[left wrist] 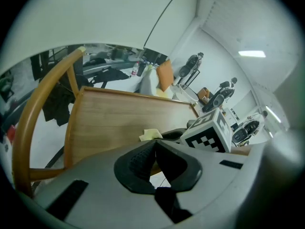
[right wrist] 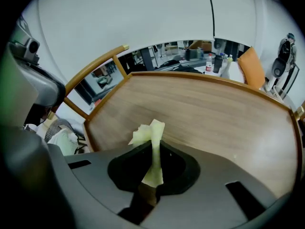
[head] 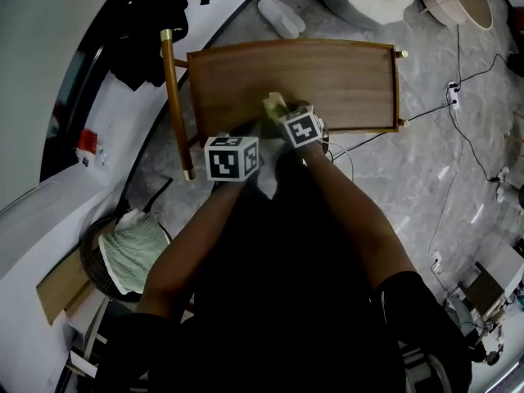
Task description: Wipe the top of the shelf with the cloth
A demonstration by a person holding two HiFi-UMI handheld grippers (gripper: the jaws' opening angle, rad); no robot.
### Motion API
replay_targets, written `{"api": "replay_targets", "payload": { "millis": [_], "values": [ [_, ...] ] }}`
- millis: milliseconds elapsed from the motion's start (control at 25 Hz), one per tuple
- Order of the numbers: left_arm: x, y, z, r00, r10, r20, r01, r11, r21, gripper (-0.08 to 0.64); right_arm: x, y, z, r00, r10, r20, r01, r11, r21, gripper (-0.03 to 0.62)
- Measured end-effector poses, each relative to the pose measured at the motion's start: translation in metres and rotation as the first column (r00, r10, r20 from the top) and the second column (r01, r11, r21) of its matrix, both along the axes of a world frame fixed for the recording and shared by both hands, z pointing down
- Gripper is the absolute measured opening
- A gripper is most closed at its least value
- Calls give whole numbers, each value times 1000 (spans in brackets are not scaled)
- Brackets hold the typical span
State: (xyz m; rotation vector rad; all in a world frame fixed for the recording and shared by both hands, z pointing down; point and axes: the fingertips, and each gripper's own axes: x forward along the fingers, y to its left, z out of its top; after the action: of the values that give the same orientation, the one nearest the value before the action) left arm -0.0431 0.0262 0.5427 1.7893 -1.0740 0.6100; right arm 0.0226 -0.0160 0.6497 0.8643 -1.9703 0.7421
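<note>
- Right tongs [right wrist: 153,162]: the jaws are closed on a pale yellow cloth [right wrist: 151,136]. A thin strip of it runs up between the pads, and a crumpled end sticks out past the tips.
- Left tongs [left wrist: 153,155]: the jaws are pressed together with nothing between them. They point across the shelf [left wrist: 114,118] from its near edge, just to the left of the right tongs.
- In the head view the cloth [head: 274,103] is over the wooden top of the shelf [head: 336,80], close to the near edge and left of the middle. Whether it presses on the wood cannot be told.
- The shelf top is a brown wood-grain panel with a low raised rim. A curved wooden rail [head: 174,105] with brass-coloured ends stands at its left side.
- The left gripper view shows the cloth's crumpled end just ahead of the left tongs, with the right tongs' marker cube [left wrist: 212,132] beside it.
- Both forearms reach forward from the bottom of the head view, and the two marker cubes are close together.
- On the grey marbled floor [head: 458,178] a dark wicker basket [head: 92,262] holding pale fabric sits at the lower left. A light slipper [head: 281,16] lies beyond the shelf's far edge.
</note>
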Motion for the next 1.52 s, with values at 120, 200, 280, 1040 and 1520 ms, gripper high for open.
{"api": "replay_targets", "payload": {
  "millis": [120,200,280,1040,1520],
  "values": [
    [29,-5,9,1000,18,1,-18,1000,-9,12,35,-3,-2,1000,20,-13,-20,1000,10,43],
    [48,-7,16,999,35,3,-35,999,-12,12,58,-4,-1,999,40,-19,-40,999,16,43],
    [67,-10,21,999,52,6,-52,999,-11,12,83,-3,0,998,64,-28,-64,998,19,43],
    [180,-17,25,988,152,-18,-152,988,9,12,290,-13,-10,932,325,-160,-317,946,75,43],
    [189,-22,19,988,153,-35,-152,988,24,12,353,-17,-19,848,435,-303,-414,900,135,43]
  ]
}}
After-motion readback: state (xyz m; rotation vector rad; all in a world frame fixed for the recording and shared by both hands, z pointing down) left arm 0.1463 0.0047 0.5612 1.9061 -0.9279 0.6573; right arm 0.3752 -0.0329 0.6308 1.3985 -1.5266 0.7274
